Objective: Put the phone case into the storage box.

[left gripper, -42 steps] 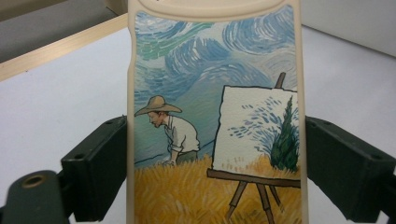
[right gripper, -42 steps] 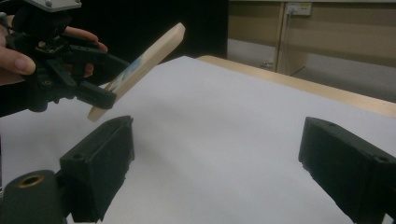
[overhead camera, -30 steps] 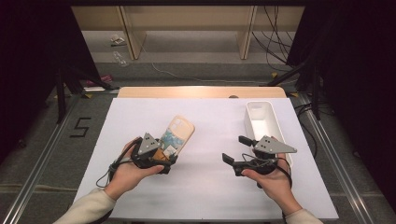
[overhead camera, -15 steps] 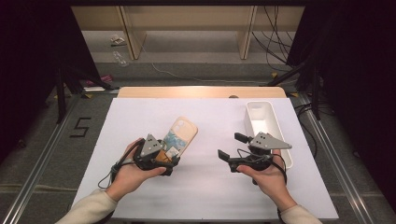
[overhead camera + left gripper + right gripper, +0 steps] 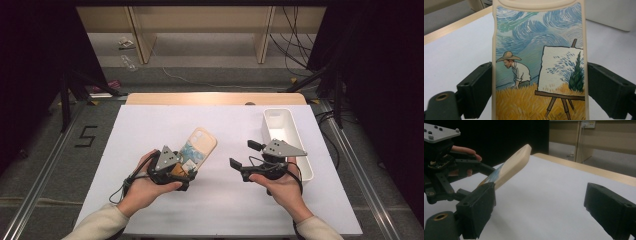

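Left gripper (image 5: 186,167) clamps phone case (image 5: 196,148) by long edges, tilted up for handover; my right gripper (image 5: 244,155) jaws apart, empty, facing it.

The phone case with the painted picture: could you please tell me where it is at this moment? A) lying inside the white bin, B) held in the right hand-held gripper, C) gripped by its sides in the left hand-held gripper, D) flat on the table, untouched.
C: the phone case sits clamped between the jaws of the left hand-held gripper, its far end tilted up off the table.
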A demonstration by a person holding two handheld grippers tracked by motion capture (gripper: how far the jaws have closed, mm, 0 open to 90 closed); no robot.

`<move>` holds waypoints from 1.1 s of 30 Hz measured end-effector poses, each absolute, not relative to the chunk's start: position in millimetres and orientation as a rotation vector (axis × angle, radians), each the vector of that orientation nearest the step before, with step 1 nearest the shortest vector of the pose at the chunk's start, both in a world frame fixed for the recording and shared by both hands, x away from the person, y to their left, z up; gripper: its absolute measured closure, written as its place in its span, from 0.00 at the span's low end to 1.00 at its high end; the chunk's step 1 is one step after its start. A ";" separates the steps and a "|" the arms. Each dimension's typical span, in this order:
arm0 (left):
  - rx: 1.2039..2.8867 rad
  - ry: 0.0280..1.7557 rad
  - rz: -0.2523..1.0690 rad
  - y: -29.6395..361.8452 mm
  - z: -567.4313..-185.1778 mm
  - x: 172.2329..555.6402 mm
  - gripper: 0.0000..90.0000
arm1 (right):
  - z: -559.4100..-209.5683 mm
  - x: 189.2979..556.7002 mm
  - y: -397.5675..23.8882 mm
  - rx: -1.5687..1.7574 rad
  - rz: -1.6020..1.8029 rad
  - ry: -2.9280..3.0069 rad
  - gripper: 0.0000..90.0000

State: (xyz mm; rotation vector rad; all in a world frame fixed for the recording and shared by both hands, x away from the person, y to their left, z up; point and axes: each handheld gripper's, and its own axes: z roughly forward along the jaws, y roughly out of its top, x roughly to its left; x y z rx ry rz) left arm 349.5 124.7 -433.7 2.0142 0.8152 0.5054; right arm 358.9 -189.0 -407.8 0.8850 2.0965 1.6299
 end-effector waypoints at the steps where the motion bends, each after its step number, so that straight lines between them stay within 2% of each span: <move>1: 2.015 0.812 0.503 123.7 -433.8 349.0 0.13 | -407.4 359.5 -188.5 0.885 1.628 2.094 0.13; 33: 2.046 0.723 0.478 96.2 -440.6 338.5 0.13 | -400.8 383.8 -162.6 0.916 1.647 2.101 0.13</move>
